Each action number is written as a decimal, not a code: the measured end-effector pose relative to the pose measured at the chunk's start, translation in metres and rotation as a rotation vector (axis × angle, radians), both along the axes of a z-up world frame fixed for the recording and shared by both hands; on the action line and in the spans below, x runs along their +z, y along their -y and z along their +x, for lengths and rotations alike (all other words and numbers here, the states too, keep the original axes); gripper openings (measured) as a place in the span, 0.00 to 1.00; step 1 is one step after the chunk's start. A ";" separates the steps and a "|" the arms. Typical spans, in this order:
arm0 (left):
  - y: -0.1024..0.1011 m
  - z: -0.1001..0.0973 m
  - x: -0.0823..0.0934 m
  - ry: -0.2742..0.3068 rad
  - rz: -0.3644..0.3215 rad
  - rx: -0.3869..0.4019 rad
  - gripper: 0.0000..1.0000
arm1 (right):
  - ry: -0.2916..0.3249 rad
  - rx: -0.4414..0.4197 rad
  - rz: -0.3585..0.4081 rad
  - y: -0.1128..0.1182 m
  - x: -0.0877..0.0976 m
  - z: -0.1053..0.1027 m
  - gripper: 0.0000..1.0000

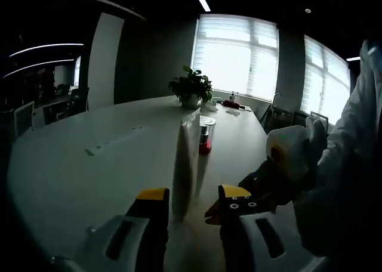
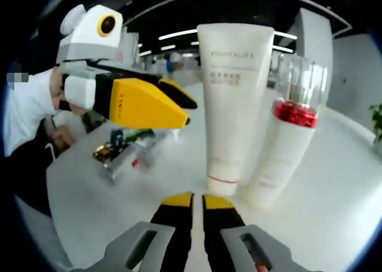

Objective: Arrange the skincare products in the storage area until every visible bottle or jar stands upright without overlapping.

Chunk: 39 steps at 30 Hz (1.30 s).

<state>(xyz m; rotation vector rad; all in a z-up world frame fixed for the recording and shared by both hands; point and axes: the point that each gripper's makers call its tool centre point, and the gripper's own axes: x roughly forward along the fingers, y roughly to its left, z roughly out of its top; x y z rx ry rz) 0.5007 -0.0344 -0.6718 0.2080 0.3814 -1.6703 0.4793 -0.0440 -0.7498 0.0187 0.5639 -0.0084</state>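
A tall white tube (image 1: 187, 164) stands on its cap on the white table (image 1: 83, 170), just ahead of my left gripper (image 1: 192, 194), whose yellow-tipped jaws are open on either side of its base. Behind it stands a white bottle (image 1: 206, 135) with a red band and a clear cap. In the right gripper view the tube (image 2: 233, 105) and the bottle (image 2: 285, 144) stand upright side by side, close together. My right gripper (image 2: 197, 199) is shut on nothing, short of the tube. The left gripper (image 2: 191, 112) reaches in from the left, its tips just beside the tube.
The right gripper (image 1: 210, 213) and a person's white sleeve (image 1: 352, 164) crowd the right of the left gripper view. A potted plant (image 1: 191, 87) and small items (image 1: 230, 104) sit at the table's far end. A blurred clear holder with small items (image 2: 122, 153) lies to the left.
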 end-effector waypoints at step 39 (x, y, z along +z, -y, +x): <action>-0.057 -0.017 0.019 0.003 0.041 0.153 0.64 | 0.079 0.238 0.023 -0.034 0.064 -0.033 1.00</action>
